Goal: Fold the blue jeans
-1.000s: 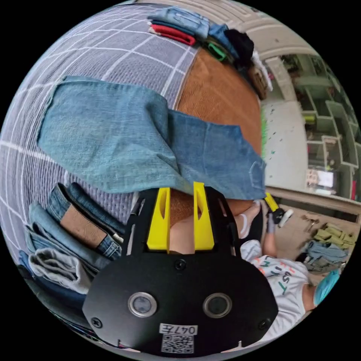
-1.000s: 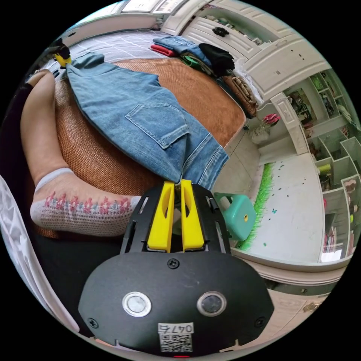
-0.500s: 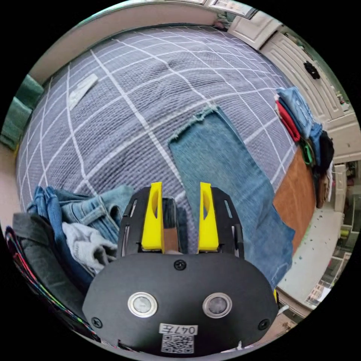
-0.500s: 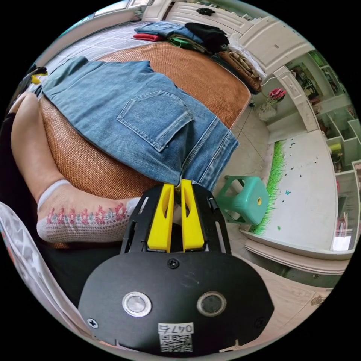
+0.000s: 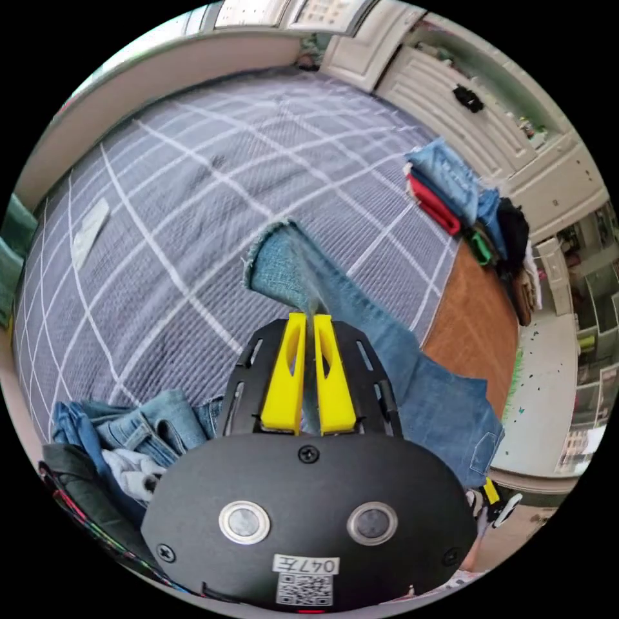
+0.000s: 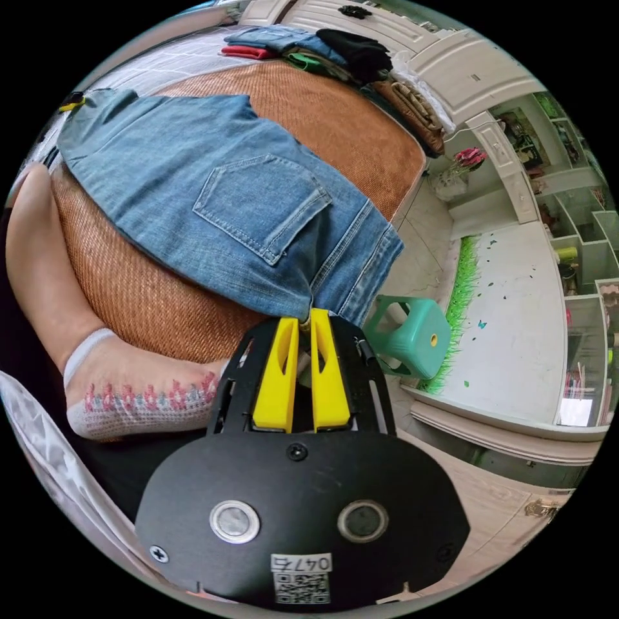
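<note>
The blue jeans (image 6: 193, 187) lie back pocket up on a brown woven mat (image 6: 142, 303). My right gripper (image 6: 304, 316) is shut on the waistband edge nearest me. In the left gripper view, one denim leg (image 5: 387, 361) runs from the waist toward a frayed hem (image 5: 274, 258). My left gripper (image 5: 308, 317) is shut on that leg just behind the hem, and the cloth is bunched up and raised off the grey checked bedspread (image 5: 193, 193). The left gripper's yellow jaws (image 6: 74, 100) appear small at the far end of the jeans.
A row of folded clothes (image 5: 451, 193) sits along the far bed edge. A heap of other jeans and a grey garment (image 5: 129, 432) lies near my left gripper. A person's socked foot (image 6: 142, 400) rests on the mat. A green stool (image 6: 406, 338) stands on the floor.
My left gripper, open half a second ago beside the leg, has shut on the leg near its hem and lifted it. The right gripper has kept its hold on the waistband.
</note>
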Available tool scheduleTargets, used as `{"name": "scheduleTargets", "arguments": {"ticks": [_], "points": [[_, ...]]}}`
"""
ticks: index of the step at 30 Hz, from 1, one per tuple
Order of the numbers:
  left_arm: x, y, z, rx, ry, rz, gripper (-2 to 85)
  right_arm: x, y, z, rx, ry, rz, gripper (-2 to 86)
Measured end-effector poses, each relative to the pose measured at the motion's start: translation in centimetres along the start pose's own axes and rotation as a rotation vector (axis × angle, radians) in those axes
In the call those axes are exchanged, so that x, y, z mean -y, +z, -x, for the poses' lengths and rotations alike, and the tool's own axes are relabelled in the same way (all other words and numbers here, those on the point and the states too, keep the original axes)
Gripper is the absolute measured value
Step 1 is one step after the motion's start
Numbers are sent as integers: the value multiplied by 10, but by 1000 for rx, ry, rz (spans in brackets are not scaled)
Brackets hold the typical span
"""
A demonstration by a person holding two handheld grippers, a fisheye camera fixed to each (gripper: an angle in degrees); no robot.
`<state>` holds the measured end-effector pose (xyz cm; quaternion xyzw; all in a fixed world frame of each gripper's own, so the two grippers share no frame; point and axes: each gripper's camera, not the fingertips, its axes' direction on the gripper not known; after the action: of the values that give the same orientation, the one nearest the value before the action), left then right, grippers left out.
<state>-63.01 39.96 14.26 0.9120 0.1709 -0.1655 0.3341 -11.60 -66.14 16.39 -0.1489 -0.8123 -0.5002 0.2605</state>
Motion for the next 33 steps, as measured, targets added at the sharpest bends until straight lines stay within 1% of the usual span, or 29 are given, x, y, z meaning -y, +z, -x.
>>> {"name": "scheduleTargets", "arguments": {"ticks": [1, 2, 3, 4, 5, 6, 7, 8, 9, 10, 11, 12, 14, 15, 17, 18, 20, 22, 26, 28, 33], "points": [[1, -26, -11, 6, 33, -76, -5, 4, -5, -4, 3, 16, -31, -1], [0, -54, -24, 53, 69, -148, -4, 9, -11, -8, 20, 31, -71, -1], [-2, -67, -30, 95, 86, -182, -4, 11, -14, -9, 32, 32, -92, -1], [-5, -91, -40, 204, 111, -233, -1, 18, -19, -9, 50, 22, -123, -1], [-7, -104, -45, 320, 125, -236, 3, 25, -24, -7, 55, 3, -146, -1], [-7, -106, -46, 376, 125, -213, 9, 28, -26, -5, 52, -9, -158, -1], [-3, -99, -43, 473, 133, -121, 22, 32, -29, -1, 36, -34, -175, -1], [2, -86, -34, 560, 119, -5, 65, 34, -30, 3, 6, -50, -183, -1], [3, -81, -28, 622, 90, 38, 87, 35, -29, 5, -12, -56, -181, -1], [3, -75, -17, 740, 52, 101, 141, 35, -26, 7, -41, -67, -165, -1], [-3, -79, -11, 788, 37, 87, 170, 35, -20, 8, -48, -79, -140, -1], [-7, -84, -9, 785, 31, 65, 173, 34, -18, 7, -43, -83, -127, 0], [-24, -107, -2, 670, 2, -13, 165, 27, -10, 2, -11, -87, -111, 2], [-28, -110, 0, 624, 1, -18, 160, 25, -9, 0, -4, -87, -112, 2], [-47, -111, 3, 402, 13, 6, 141, 18, -7, -10, 23, -72, -128, 6], [-53, -109, 2, 339, 27, 13, 137, 16, -6, -12, 32, -66, -131, 6], [-79, -98, -10, 137, 108, 8, 127, 8, -4, -26, 86, -35, -146, 7], [-96, -82, -21, 72, 154, 27, 124, 2, -1, -37, 142, -12, -163, 5], [-133, -27, -39, 5, 235, 175, 128, -11, 1, -63, 246, 21, -202, 8], [-153, -9, -37, -35, 237, 203, 130, -14, 2, -72, 269, 5, -195, 9], [-200, 26, -19, -214, 203, 257, 131, -19, 8, -86, 288, -71, -177, 12]]}}
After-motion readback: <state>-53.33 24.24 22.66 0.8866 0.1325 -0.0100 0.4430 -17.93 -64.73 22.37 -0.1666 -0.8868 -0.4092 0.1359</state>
